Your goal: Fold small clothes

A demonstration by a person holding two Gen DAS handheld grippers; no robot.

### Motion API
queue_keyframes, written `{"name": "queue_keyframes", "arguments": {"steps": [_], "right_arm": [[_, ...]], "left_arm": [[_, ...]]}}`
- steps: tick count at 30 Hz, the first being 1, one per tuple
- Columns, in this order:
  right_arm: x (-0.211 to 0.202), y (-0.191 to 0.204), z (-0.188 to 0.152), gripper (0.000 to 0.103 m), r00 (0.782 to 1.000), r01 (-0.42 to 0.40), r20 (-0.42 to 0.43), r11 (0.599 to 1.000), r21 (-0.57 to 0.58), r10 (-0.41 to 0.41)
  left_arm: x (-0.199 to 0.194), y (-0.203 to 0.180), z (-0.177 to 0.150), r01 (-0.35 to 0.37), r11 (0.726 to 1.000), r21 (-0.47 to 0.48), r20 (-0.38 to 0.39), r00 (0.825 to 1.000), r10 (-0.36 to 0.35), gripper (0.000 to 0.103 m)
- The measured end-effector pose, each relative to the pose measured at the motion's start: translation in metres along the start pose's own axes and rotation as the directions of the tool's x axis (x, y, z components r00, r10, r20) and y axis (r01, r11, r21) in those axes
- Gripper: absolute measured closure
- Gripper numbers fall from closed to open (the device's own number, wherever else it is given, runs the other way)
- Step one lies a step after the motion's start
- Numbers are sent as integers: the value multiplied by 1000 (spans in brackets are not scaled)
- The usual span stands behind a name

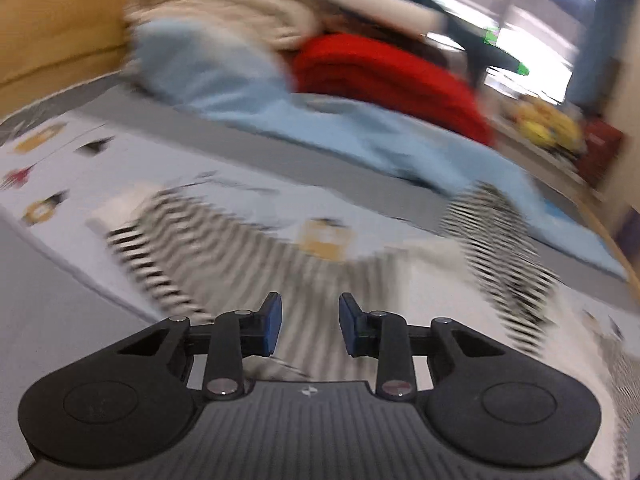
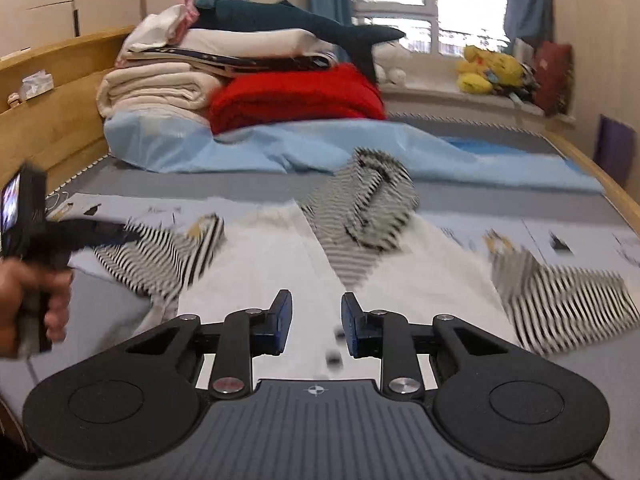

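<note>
A small garment with a white body (image 2: 272, 268) and black-and-white striped sleeves lies spread on the bed. In the right wrist view one sleeve (image 2: 172, 252) reaches left, another (image 2: 560, 296) reaches right, and a striped part (image 2: 360, 208) is bunched at the far end. My right gripper (image 2: 316, 316) hovers over the white body, open, with nothing between its pads. The left gripper (image 2: 128, 235), in a person's hand (image 2: 36, 300), is blurred by the left sleeve. The left wrist view is blurred: the left gripper (image 1: 310, 314) stands open above striped cloth (image 1: 240, 248), its pads bare.
The garment rests on a pale printed sheet (image 2: 580, 240) over a grey mattress. Behind it lie a light blue cover (image 2: 320, 148), a red blanket (image 2: 296, 96) and stacked cream bedding (image 2: 156, 92). A wooden headboard (image 2: 52, 120) runs along the left. Yellow plush toys (image 2: 488, 68) sit on the windowsill.
</note>
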State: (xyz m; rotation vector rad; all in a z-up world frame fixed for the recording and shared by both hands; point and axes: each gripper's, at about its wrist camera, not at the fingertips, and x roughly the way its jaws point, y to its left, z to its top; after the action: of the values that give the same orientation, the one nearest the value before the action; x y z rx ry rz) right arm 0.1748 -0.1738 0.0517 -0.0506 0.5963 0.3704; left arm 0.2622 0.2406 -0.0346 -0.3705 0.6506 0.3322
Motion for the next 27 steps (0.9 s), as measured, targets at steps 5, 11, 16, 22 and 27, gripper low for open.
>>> {"name": "queue_keyframes", "arguments": {"steps": [5,11,16,22,27], "right_arm": [[79,2,17,74,998,-50,-43,999,3,50],[131,-2,-14,73,988,25,-154,989,143,-3],[133,7,-2,73,989,-26,-144,998,60,35],[160,-8,-15,73,970,7,-243,994,105,19],[164,-24,-22,73,958,58,-287,991,123,-21]], "left_arm": [[32,77,21,-133,977,-166,7,991,136,68],[63,137,30,-179,938,-296,-8,983,185,65],[90,154,22,-175,909,-377,-59,984,165,51],[90,132,33,-203,927,-316,-19,978,208,102],[54,46,61,-39,987,-157,129,990,60,102]]}}
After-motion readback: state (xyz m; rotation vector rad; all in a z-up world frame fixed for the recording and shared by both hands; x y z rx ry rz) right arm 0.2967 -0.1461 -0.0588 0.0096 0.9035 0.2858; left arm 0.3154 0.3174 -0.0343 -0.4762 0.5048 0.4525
